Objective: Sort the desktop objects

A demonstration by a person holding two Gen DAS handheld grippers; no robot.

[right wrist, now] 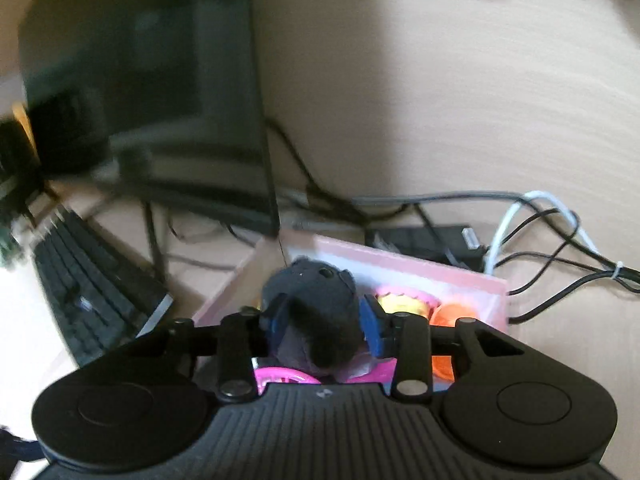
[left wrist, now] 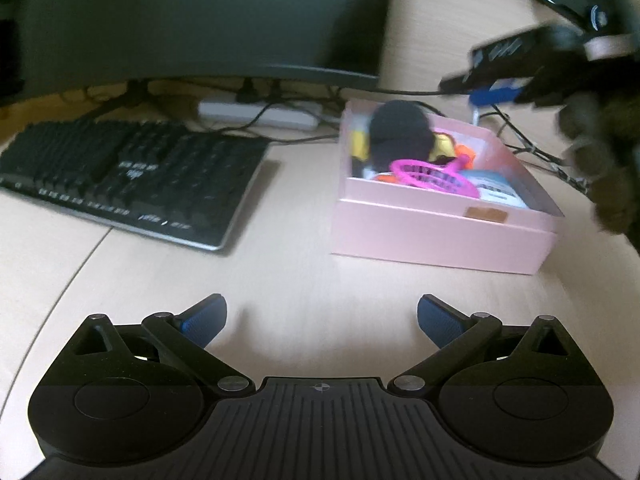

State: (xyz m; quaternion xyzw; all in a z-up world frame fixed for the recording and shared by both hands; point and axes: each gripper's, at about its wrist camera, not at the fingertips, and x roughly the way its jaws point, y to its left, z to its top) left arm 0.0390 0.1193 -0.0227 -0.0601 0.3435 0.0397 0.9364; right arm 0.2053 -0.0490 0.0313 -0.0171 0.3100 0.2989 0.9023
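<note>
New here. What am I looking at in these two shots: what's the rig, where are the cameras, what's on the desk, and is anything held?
There is no robot. A person holds a two-finger gripper in each hand, and each gripper carries a fisheye camera that looks along its fingers. One picture comes from the left gripper, which is open and empty over the desk. The other comes from the right gripper, above a pink box of small colourful items. On the desk are also a keyboard and a monitor. A black plush toy shows between the right fingers, but the left view shows it lying in the box with that gripper above it, so it is probably not held.
</note>
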